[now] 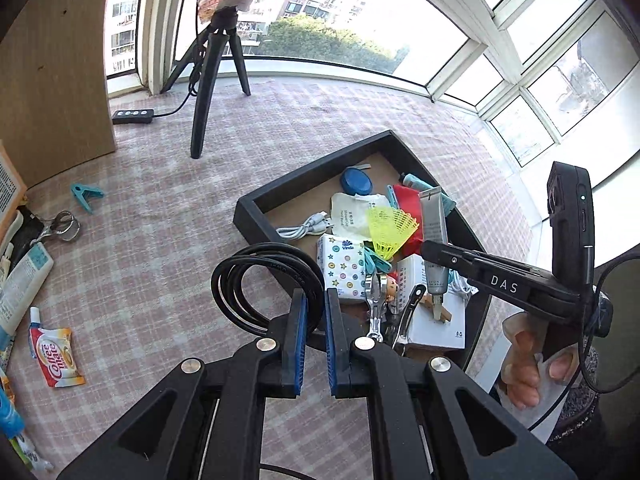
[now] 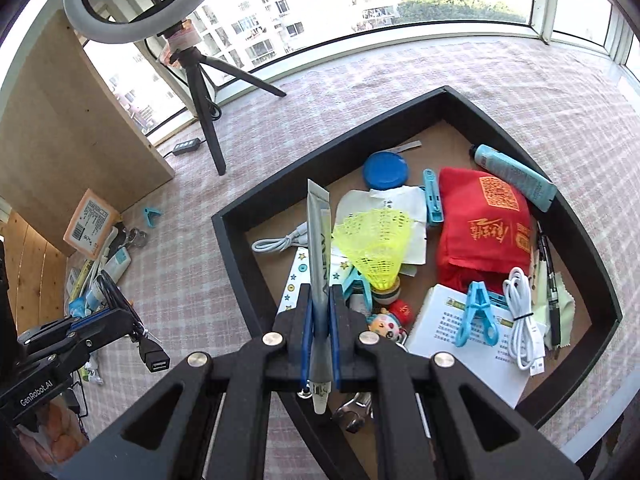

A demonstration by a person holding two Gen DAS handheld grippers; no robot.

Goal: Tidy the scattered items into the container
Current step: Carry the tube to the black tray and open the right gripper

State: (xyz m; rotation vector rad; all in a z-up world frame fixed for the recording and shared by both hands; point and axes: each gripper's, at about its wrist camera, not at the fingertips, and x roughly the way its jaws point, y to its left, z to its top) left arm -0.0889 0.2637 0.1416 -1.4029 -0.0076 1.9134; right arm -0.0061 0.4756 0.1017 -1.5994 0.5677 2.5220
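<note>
A black tray (image 1: pixel 256 204) with a brown floor sits on the checked cloth and holds several items, among them a yellow shuttlecock (image 2: pixel 374 240) and a red pouch (image 2: pixel 484 224). My left gripper (image 1: pixel 316 312) is shut on a coiled black cable (image 1: pixel 256 276), held just left of the tray's near corner. My right gripper (image 2: pixel 320 308) is shut on a grey tube (image 2: pixel 320 240), held upright over the tray (image 2: pixel 228 224); it also shows in the left wrist view (image 1: pixel 434 220). The left gripper with the cable (image 2: pixel 116 300) appears at the left of the right wrist view.
Loose on the cloth at the left lie a Coffee-mate sachet (image 1: pixel 56 356), a white tube (image 1: pixel 24 284), a metal clip (image 1: pixel 60 226) and a teal clip (image 1: pixel 86 196). A tripod (image 1: pixel 212 72) with a ring light and a wooden board (image 1: pixel 52 80) stand behind. Windows run along the far side.
</note>
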